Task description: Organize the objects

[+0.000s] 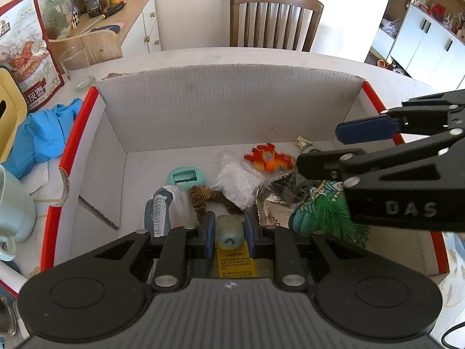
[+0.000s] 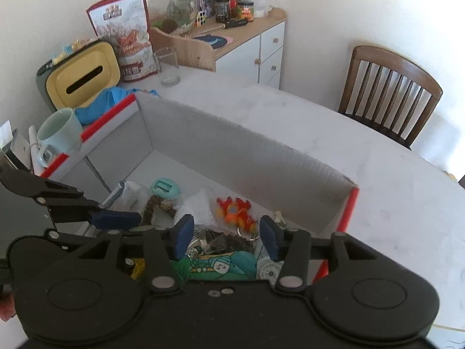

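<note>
1. Your left gripper (image 1: 229, 234) is clamped on a small pale cylinder (image 1: 230, 232) with a blue smiley end. The pads press both its sides. It sits low over the floor of the cardboard box (image 1: 229, 107), so you're either lifting it out or setting it in. Can't tell which from here.
2. Your right gripper (image 2: 226, 237) has its jaws apart with nothing between the pads. In the right wrist view it hangs over the teal cartoon pouch (image 2: 223, 266) with the green tassel (image 1: 328, 218). My read: that's the next pick, hence the spread jaws.
3. Everything the task concerns is inside the box, piled toward the near side: orange plush keychain (image 2: 237, 213), mint round case (image 2: 165, 187), clear plastic bag (image 1: 237, 183), brown scrunchie (image 1: 203, 196), yellow label card (image 1: 234, 263). The far half of the floor is bare, so there's room to spread things out.
4. Both grippers point steeply down into the box, close together. Watch for a clash between the right fingers and your left side.
5. Table (image 2: 334, 133) clutter outside the box, namely the mug (image 2: 59, 131), the blue cloth (image 1: 43, 133) and the yellow tissue box (image 2: 82, 78), is untouched.
</note>
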A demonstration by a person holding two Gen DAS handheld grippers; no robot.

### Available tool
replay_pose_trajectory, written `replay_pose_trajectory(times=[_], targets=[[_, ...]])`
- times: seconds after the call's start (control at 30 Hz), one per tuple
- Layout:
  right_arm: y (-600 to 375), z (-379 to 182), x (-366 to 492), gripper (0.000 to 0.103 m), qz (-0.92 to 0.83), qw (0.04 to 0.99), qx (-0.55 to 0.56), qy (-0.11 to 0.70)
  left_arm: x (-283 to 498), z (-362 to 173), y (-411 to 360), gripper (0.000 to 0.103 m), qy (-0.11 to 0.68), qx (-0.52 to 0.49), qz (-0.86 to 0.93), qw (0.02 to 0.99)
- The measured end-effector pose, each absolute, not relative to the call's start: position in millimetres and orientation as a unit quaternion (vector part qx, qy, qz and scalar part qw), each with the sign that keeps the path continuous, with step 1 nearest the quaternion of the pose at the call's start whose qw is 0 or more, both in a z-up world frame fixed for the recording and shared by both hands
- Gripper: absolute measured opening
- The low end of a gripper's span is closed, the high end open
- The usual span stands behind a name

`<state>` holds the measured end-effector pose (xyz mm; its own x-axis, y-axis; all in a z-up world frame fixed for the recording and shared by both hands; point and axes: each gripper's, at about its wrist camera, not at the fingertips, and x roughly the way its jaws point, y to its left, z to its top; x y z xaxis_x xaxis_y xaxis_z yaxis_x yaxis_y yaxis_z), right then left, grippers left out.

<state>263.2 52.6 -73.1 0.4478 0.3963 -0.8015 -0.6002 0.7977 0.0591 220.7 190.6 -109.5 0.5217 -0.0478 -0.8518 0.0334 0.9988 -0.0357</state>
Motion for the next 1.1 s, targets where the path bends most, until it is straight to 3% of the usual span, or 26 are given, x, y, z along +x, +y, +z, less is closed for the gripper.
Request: replay_pose_trajectory(times=[0.43, 0.57, 0.63, 0.73, 0.8, 1.1], targets=[[29, -34, 234, 0.051, 0.302, 0.859, -0.094, 0.403, 196, -78, 181, 0.027, 0.454, -0.011, -0.025, 0.891], [20, -20, 220, 0.063, 0.305, 0.866, -0.082, 0.387, 185, -65, 179, 0.029, 0.442, -0.012, -0.026, 0.896], [16, -14, 215, 0.063, 0.308, 0.869, -0.077, 0.381, 179, -58, 178, 0.029, 0.436, -0.014, -0.027, 0.9], [11, -6, 205, 0.064, 0.312, 0.871, -0.069, 0.374, 171, -50, 178, 0.037, 0.426, -0.015, -0.026, 0.904], [7, -2, 199, 0.065, 0.316, 0.871, -0.063, 0.37, 165, -45, 177, 0.058, 0.416, -0.017, -0.025, 0.909], [-13, 9, 168, 0.076, 0.331, 0.874, -0.046, 0.352, 138, -26, 172, 0.064, 0.39, -0.012, -0.024, 0.92]])
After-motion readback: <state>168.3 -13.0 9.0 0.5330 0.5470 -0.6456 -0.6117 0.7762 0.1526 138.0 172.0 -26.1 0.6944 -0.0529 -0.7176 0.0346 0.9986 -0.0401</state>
